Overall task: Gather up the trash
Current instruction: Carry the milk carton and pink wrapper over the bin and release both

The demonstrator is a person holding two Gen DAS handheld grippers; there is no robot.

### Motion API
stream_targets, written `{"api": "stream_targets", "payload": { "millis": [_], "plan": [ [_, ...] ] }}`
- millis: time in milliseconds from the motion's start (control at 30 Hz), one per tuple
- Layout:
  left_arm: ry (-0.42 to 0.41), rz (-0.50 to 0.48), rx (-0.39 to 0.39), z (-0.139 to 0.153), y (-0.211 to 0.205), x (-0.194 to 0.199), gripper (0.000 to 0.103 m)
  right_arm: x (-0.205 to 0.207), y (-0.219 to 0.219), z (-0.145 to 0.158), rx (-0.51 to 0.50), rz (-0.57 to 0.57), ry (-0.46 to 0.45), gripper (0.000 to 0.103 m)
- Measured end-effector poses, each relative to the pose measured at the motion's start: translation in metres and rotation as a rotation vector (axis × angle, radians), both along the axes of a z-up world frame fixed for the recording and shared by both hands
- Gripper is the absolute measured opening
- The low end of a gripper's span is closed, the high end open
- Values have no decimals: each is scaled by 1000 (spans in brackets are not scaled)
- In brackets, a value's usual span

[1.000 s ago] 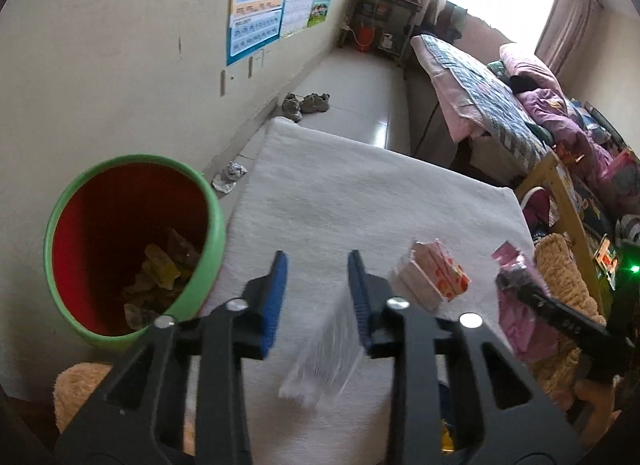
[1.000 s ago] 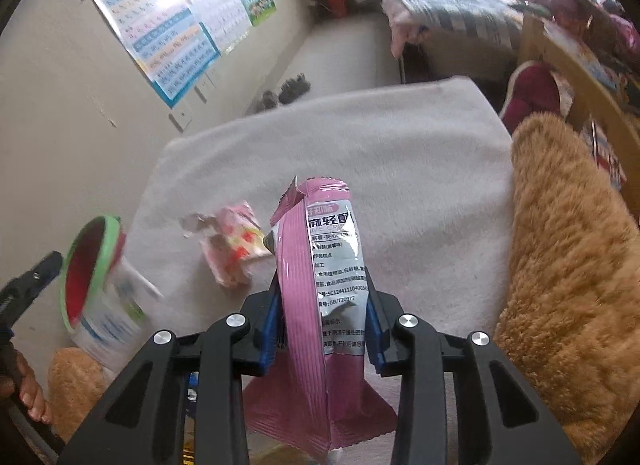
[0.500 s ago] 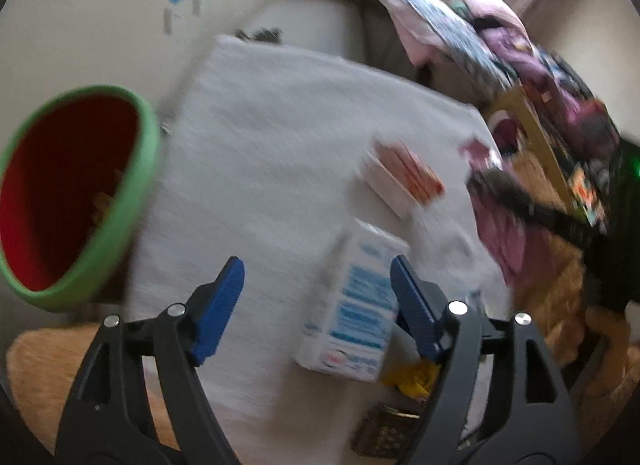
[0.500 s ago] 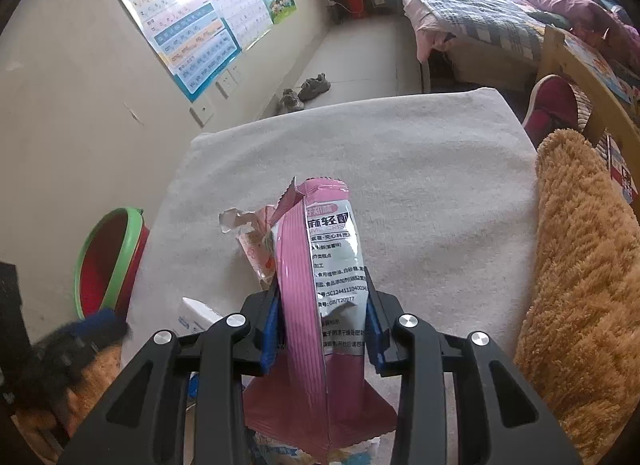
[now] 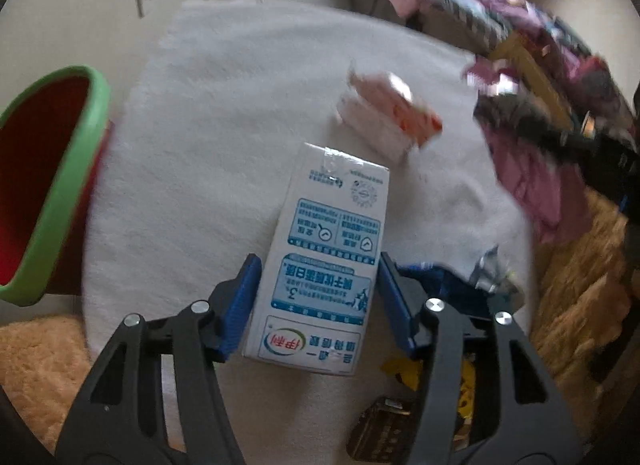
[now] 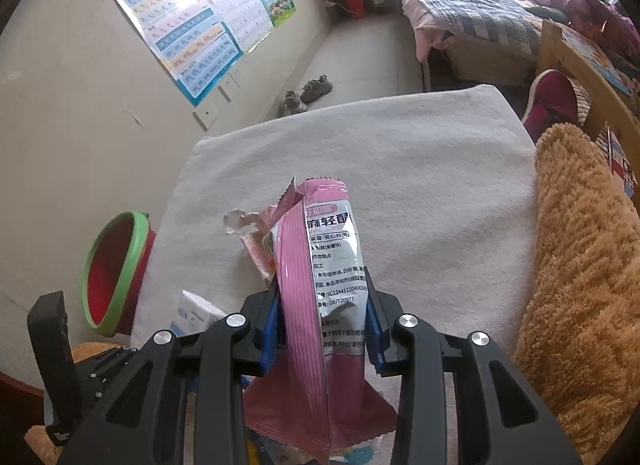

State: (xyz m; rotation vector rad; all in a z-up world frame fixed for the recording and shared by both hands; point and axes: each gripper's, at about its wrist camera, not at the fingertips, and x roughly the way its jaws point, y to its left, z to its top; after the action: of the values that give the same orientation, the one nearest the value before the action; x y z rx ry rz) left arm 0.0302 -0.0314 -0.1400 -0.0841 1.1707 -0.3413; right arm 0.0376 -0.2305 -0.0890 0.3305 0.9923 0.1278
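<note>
Pink wrapper [image 6: 320, 285] hides most of the torn packet [image 6: 256, 241] behind.

Milk cartons: one [image 5: 326, 265], white and blue, lying at centre.
Pink snack packets: one [image 6: 320, 285].
Pale orange-printed wrappers: one [image 5: 384, 117], at 1 o'clock from the carton.
Bins: one [image 5: 48, 181], green rim, red inside, at 9 o'clock.
Grippers: two.
Wall posters: three [image 6: 188, 37].
Shoes on floor: two [image 6: 308, 93].
</note>
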Motion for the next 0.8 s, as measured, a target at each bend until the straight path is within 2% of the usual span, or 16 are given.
{"api": "stream_targets", "payload": {
  "millis": [200,333,533,800],
  "plan": [
    [-185,187,-2,49,51,4,56,4,31,19,47,85,-31,34],
    [-246,300,8,68,86,6,56,13,74,30,64,191,-43,34],
    [-245,439,46,72,140,9,56,31,151,38,95,354,-43,34],
    [-196,566,79,63,207,18,56,75,243,33,149,480,12,34]
  ]
}}
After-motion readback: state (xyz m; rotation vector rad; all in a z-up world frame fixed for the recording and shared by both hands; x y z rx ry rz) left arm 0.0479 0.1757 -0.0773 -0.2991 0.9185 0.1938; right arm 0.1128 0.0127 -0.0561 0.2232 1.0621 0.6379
